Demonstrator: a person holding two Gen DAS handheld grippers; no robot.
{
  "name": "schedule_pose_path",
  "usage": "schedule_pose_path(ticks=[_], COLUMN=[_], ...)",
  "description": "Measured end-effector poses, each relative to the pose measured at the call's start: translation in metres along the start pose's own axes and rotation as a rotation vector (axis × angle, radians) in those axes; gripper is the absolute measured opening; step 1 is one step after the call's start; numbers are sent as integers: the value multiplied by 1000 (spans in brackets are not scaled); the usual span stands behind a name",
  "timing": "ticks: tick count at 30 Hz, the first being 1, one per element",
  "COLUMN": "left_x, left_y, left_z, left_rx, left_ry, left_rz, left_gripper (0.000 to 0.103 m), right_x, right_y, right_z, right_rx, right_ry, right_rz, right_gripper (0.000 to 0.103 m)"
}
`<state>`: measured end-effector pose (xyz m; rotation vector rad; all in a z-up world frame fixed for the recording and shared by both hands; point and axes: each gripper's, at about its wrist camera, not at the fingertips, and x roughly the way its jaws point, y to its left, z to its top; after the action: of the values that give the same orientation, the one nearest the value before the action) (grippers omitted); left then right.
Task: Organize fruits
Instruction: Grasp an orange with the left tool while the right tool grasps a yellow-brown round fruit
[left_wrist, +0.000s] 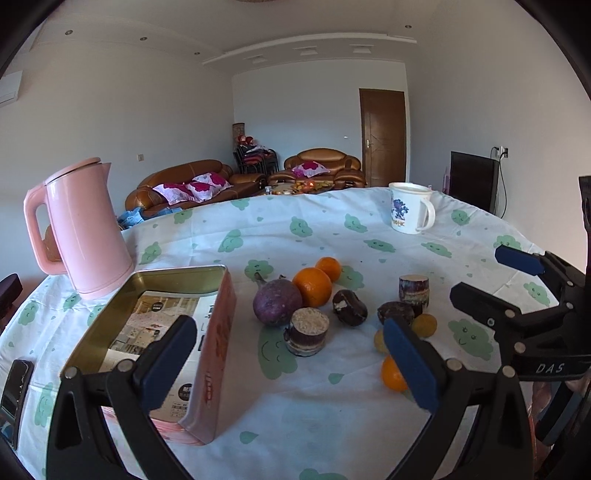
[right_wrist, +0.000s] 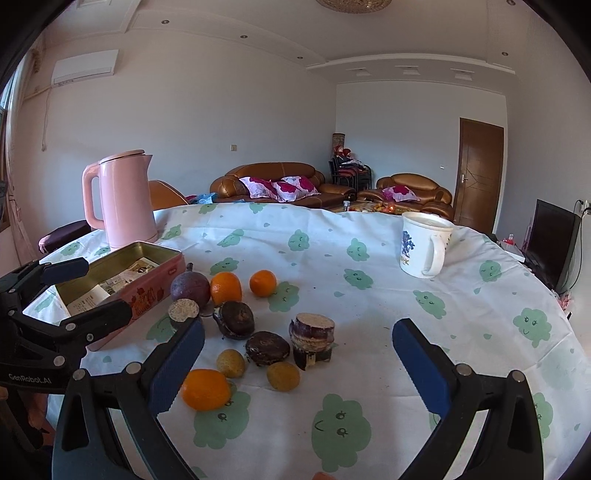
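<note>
While both grippers gape empty | round glossy oranges (left_wrist: 312, 287) (smooth) beside rectangular tin (left_wrist: 155, 332)

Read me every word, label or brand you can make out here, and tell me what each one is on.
"DAS" on the right gripper body, seen from the left wrist.
"GenRobot.AI" on the left gripper body, seen from the right wrist.
Mug: blue letters under the blue picture, too blurred to read.
Tin: red print on the pink side, not readable.
Paper in the tin: print too small to read.
</note>
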<state>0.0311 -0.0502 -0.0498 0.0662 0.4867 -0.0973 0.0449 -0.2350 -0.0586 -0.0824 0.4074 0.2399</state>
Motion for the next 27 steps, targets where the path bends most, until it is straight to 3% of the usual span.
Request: schedule_pose_path(ticks=[9,14,18,27], left_x=[23,35,43,57], left_y=[-37,-59,-68,-72], left_z=[-7,-10,-14,-22], left_rx=[38,88,110,108], left_ry=[99,153,193,282], left_rz=[-124,-181,-215,-283], left_gripper=[98,83,78,40], right_x=[6,10,12,23], right_y=[-36,-43,-43,-30], right_z=[-18,-21,-23,-20], right_rx=[53,68,63,39], right_ry=[48,59,65,111], right_rz=[-53,-50,-41,-3], right_gripper=[102,101,95,72])
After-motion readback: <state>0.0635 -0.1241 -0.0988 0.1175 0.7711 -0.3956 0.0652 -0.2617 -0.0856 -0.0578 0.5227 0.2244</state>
